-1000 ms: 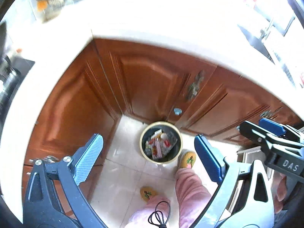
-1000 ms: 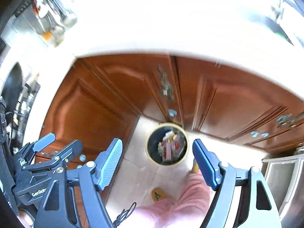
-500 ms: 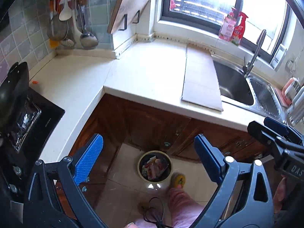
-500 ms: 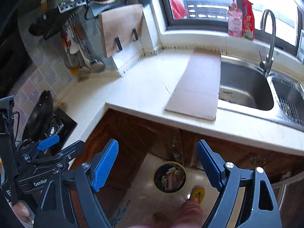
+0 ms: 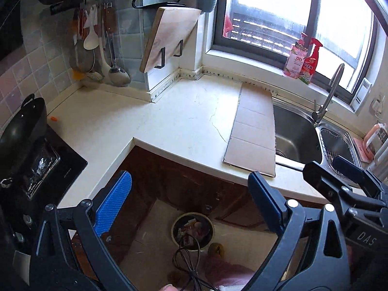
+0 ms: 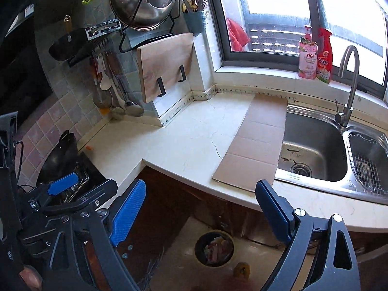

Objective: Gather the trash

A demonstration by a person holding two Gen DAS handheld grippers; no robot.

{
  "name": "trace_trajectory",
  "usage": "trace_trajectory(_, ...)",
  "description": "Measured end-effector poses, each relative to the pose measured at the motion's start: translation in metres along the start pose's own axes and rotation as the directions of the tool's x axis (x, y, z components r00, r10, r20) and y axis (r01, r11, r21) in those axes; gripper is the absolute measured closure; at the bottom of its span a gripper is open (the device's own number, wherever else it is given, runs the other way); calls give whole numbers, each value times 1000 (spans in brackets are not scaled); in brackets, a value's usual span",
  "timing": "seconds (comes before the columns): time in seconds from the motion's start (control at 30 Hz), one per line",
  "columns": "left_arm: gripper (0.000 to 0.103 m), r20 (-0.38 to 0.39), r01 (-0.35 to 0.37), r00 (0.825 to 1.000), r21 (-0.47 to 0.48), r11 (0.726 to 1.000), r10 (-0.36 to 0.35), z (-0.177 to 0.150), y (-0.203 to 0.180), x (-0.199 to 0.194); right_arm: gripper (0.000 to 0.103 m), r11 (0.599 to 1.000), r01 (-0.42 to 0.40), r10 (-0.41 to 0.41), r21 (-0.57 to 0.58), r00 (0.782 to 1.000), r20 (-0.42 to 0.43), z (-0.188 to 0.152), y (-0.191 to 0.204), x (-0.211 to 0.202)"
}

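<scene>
Both claws carry nothing: left gripper (image 5: 189, 206) gaping, right gripper (image 6: 201, 208) with jaws opening wider; trash bin (image 6: 214, 247) sits on the floor at six o'clock; flat cardboard (image 6: 254, 143) lies at one o'clock, likely next; approach low, pinch its overhanging edge squarely.

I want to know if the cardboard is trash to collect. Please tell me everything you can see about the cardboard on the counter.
The cardboard is a long, flat, brown sheet, plain and unprinted, with crease lines running across it that divide it into panels, like a flattened box. It lies flat on the white counter, running from the back wall to the front edge. Its right side reaches the sink and seems to overlap the rim slightly. Nothing lies on it, and neither gripper touches it.
</scene>
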State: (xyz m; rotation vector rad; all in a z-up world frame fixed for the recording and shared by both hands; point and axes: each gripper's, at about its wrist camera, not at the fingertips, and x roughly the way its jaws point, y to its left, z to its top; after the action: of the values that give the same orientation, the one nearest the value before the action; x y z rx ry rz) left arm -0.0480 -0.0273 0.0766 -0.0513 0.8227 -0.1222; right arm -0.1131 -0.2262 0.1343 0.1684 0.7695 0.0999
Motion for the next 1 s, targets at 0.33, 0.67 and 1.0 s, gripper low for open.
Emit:
trace_trajectory(0.33, 7, -14, -62, 998, -53, 997, 62, 8, 0, 31, 10, 999, -2, 1, -32, 1000, -9, 1, -21, 70)
trace_trajectory(0.67, 8, -59, -72, 996, -61, 996, 69, 12, 8, 46, 10, 998, 16, -16, -59, 1000, -3, 10, -18, 89)
trace_trajectory(1.0, 9, -94, -82, 993, -64, 995, 76, 11, 19, 57, 10, 998, 20, -22, -62, 999, -32, 1, -9, 109)
